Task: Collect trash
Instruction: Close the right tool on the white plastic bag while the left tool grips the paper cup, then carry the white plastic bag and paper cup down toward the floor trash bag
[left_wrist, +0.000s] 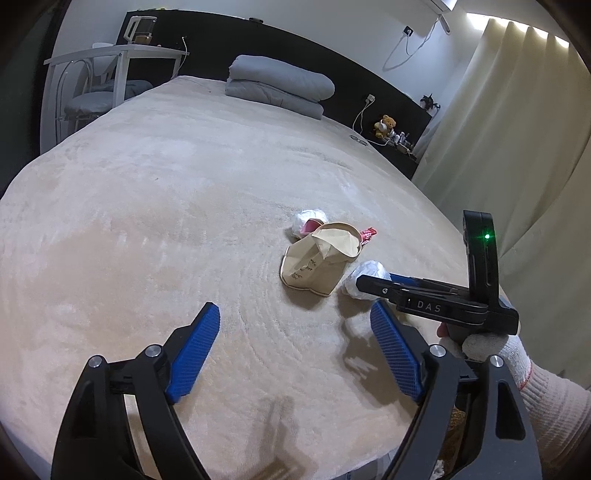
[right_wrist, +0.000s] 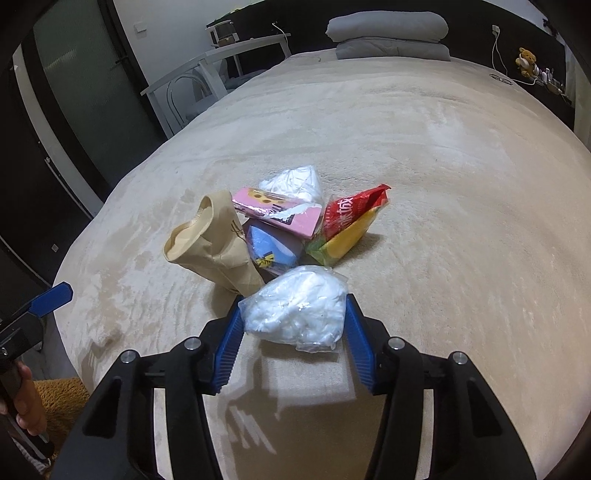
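A small heap of trash lies on the beige bed (right_wrist: 461, 177). It holds a tan paper bag (right_wrist: 210, 243), a pink box (right_wrist: 277, 210), a blue and purple packet (right_wrist: 271, 253), a red and yellow snack wrapper (right_wrist: 351, 218) and a white plastic wad (right_wrist: 295, 182) at the back. At the near edge of the heap my right gripper (right_wrist: 293, 314) is shut on a crumpled clear plastic bag (right_wrist: 295, 308), one blue pad against each side. In the left wrist view the same bag (left_wrist: 365, 271) shows beside the paper bag (left_wrist: 317, 258). My left gripper (left_wrist: 295, 308) is open above bare blanket, with nothing between its fingers.
A folded grey duvet (left_wrist: 277, 85) lies at the head of the bed. A white desk (left_wrist: 118, 59) and a chair (left_wrist: 88, 99) stand to the left, cream curtains (left_wrist: 509, 129) to the right. A teddy bear (left_wrist: 386, 125) sits on the dark headboard ledge. A gloved hand (left_wrist: 491, 347) holds the right gripper.
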